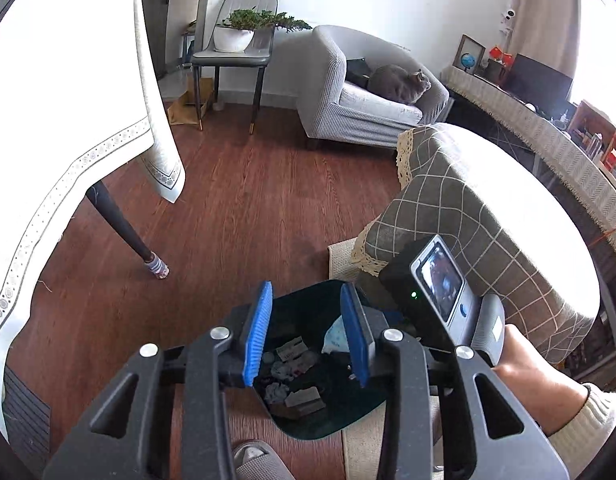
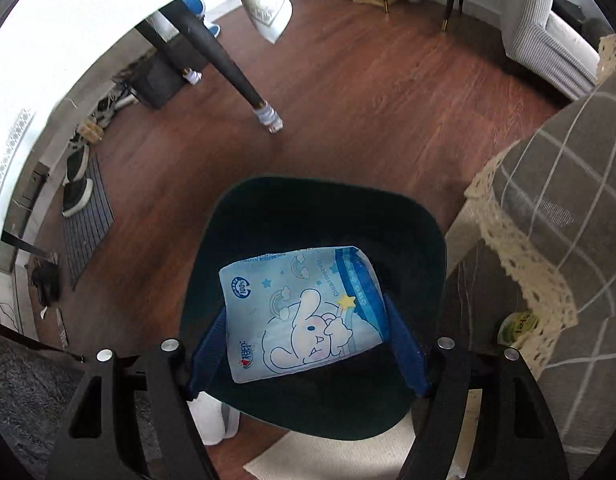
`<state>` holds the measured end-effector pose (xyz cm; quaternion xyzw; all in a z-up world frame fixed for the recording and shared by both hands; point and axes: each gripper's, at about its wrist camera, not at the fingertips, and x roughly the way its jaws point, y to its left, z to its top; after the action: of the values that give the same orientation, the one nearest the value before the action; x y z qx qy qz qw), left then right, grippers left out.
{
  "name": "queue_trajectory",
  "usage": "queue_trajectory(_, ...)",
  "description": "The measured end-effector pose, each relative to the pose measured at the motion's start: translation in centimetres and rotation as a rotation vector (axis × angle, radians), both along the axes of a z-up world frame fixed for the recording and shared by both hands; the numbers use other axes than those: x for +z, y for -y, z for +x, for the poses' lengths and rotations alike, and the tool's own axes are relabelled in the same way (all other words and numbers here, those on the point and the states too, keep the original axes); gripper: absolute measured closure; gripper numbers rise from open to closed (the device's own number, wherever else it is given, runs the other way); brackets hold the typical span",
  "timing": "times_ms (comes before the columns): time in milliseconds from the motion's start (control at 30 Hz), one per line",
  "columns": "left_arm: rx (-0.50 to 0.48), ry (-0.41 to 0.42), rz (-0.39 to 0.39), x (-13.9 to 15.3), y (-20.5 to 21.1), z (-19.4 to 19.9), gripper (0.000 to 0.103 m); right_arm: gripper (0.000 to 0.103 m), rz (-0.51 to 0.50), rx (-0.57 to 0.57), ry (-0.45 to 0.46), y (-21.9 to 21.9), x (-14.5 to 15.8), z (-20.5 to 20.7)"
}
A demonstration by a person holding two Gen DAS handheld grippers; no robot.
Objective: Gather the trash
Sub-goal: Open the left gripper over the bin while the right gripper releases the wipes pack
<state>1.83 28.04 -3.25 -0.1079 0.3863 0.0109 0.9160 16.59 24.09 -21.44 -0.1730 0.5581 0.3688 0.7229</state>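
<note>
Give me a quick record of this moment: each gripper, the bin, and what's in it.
left gripper: open, empty, above the bin
right gripper: closed on blue tissue packet, over the bin
bin: dark green, on wood floor, beside checked sofa
bin contents: crumpled paper scraps
elsewhere: grey cat on armchair
</note>
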Motion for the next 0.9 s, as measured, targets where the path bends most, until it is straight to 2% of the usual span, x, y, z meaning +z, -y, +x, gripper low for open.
queue_trajectory(100, 0.007, 0.010, 0.002, 0.4, -0.1, 0.0, 0.066, 0.023, -0.014, 0.010, -0.012, 0.0, -0.5, -0.3)
queue_trajectory(200, 0.008, 0.026, 0.061, 0.7, 0.3, -0.2, 0.066, 0.021, -0.027, 0.028, 0.003, -0.2, -0.7, -0.7)
queue_trajectory(400, 0.002, 0.035, 0.078, 1.2, 0.9, -0.3, 0.066, 0.021, -0.040, 0.053, 0.030, -0.1, -0.4, -1.1)
queue_trajectory(533, 0.008, 0.052, 0.080, 1.9, 1.2, -0.8, 0.065, 0.022, -0.008, 0.059, 0.076, 0.4, 1.4, -1.7)
queue_trajectory(600, 0.012, 0.068, 0.083, 2.7, 1.4, -1.0, 0.063, 0.026, 0.017, 0.062, 0.107, 0.6, 2.6, -2.0)
queue_trajectory(733, 0.017, 0.099, 0.090, 3.8, 1.7, -1.4, 0.059, 0.034, 0.085, 0.072, 0.170, 1.6, 6.0, -2.8)
queue_trajectory(900, 0.025, 0.119, 0.097, 4.4, 2.8, -1.6, 0.057, 0.035, 0.163, 0.053, 0.250, 3.3, 10.4, -3.7)
